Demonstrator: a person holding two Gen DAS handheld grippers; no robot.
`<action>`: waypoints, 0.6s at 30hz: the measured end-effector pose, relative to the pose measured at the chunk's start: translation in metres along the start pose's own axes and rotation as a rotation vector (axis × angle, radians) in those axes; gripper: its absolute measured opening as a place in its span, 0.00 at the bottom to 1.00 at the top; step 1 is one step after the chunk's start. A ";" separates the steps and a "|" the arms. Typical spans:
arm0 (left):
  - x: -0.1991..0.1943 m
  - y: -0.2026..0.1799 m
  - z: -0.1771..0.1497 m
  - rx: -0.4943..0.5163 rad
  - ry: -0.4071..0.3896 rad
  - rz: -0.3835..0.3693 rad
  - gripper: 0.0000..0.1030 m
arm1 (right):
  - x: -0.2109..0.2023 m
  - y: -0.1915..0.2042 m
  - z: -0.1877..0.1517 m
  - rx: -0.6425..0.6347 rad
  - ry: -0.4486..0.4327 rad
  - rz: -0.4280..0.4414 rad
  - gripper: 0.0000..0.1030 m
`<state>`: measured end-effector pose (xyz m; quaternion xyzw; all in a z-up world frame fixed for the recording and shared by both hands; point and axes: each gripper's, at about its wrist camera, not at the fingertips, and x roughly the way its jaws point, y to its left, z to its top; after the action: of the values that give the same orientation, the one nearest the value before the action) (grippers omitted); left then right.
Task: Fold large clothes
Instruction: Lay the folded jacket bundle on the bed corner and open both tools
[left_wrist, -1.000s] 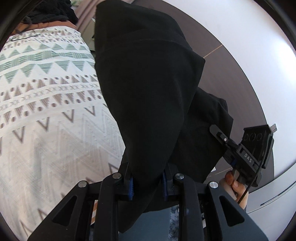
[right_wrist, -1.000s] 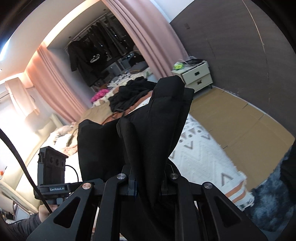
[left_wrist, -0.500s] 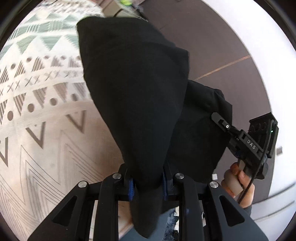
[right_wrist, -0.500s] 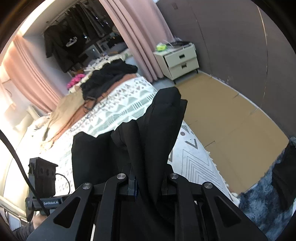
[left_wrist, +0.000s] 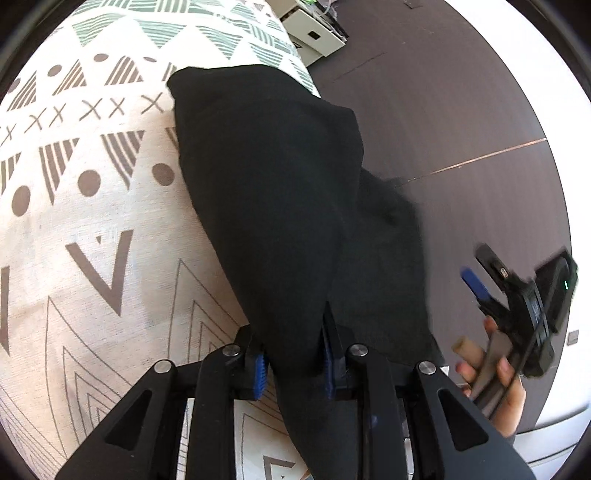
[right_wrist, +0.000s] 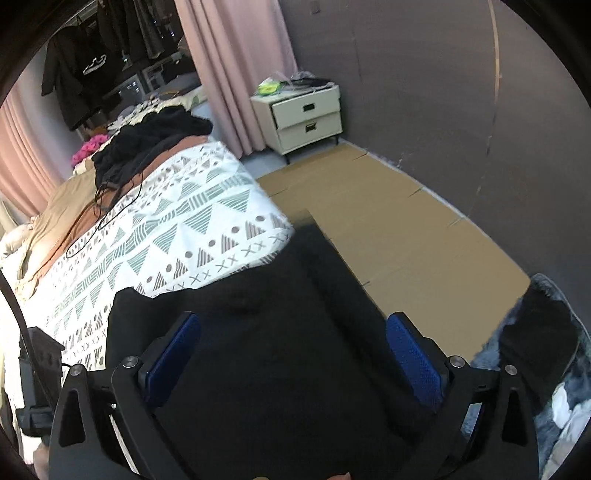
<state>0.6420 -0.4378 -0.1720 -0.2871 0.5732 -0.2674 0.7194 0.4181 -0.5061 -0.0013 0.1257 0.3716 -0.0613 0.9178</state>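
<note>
While left gripper (left_wrist: 293, 363) pinches black garment (left_wrist: 273, 192), right gripper (right_wrist: 293, 363) gapes (pads bare).

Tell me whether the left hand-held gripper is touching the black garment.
Touching. The left wrist view shows the left hand-held gripper with its blue pads closed on a fold of the black garment, cloth pinched between them.

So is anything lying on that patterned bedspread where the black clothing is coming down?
Nothing visible. The black garment already drapes onto the patterned bedspread, pinched by the left hand-held gripper. The dark clothes pile sits farther up the bed, clear of it.
</note>
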 end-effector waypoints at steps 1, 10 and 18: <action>0.000 -0.001 -0.002 -0.011 0.003 0.002 0.23 | -0.012 -0.001 -0.005 0.004 -0.005 -0.006 0.98; -0.012 0.002 0.017 -0.045 0.068 -0.012 0.44 | -0.118 -0.046 -0.103 0.170 -0.067 0.007 0.98; -0.029 -0.015 -0.016 0.005 0.113 -0.031 0.82 | -0.138 -0.071 -0.178 0.391 -0.020 0.004 0.98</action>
<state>0.6193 -0.4289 -0.1449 -0.2785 0.6079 -0.2956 0.6823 0.1861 -0.5224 -0.0415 0.3018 0.3430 -0.1319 0.8797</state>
